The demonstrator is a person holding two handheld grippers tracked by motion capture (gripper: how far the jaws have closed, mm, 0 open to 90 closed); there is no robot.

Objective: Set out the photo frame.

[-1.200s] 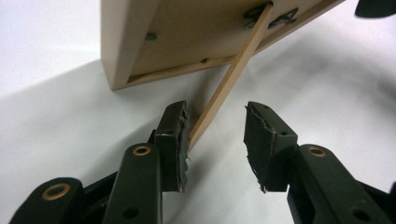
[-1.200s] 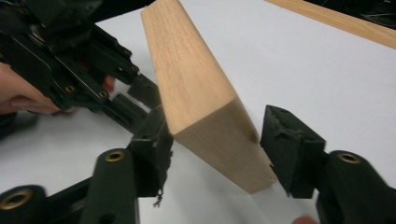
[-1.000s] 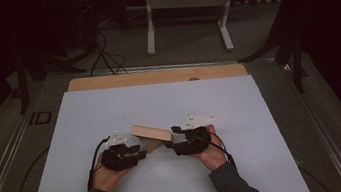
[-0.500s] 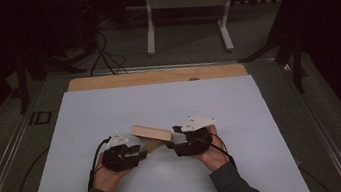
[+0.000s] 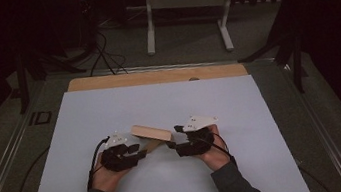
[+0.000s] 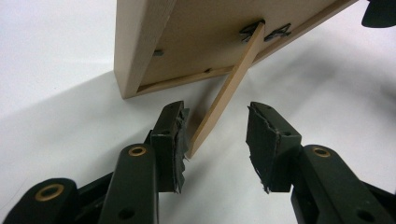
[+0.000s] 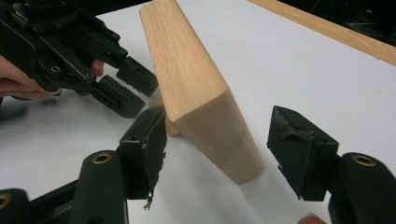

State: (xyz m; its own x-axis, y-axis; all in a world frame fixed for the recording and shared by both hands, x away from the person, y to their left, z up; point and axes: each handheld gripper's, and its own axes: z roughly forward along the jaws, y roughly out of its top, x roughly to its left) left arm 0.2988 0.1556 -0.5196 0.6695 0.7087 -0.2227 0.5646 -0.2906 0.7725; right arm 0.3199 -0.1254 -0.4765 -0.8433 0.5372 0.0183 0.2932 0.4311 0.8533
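Note:
A pale wooden frame (image 5: 151, 132) stands tilted on the white table top (image 5: 160, 107), propped on a thin wooden strut (image 6: 229, 88) hinged to its back (image 6: 201, 42). My left gripper (image 5: 138, 151) sits at the frame's left and is open. In the left gripper view, my left gripper (image 6: 215, 135) has the strut's lower tip between its jaws, close against the left pad. My right gripper (image 5: 171, 145) is at the frame's right end, also open. In the right gripper view, my right gripper (image 7: 219, 144) has its jaws either side of the frame's near corner (image 7: 224, 140), apart from the wood. The left gripper (image 7: 126, 88) shows beyond.
A wooden strip (image 5: 155, 77) runs along the table's far edge. Beyond it are a dark floor, cables (image 5: 101, 50) and a white table base (image 5: 185, 3). White surface stretches on all sides of the hands.

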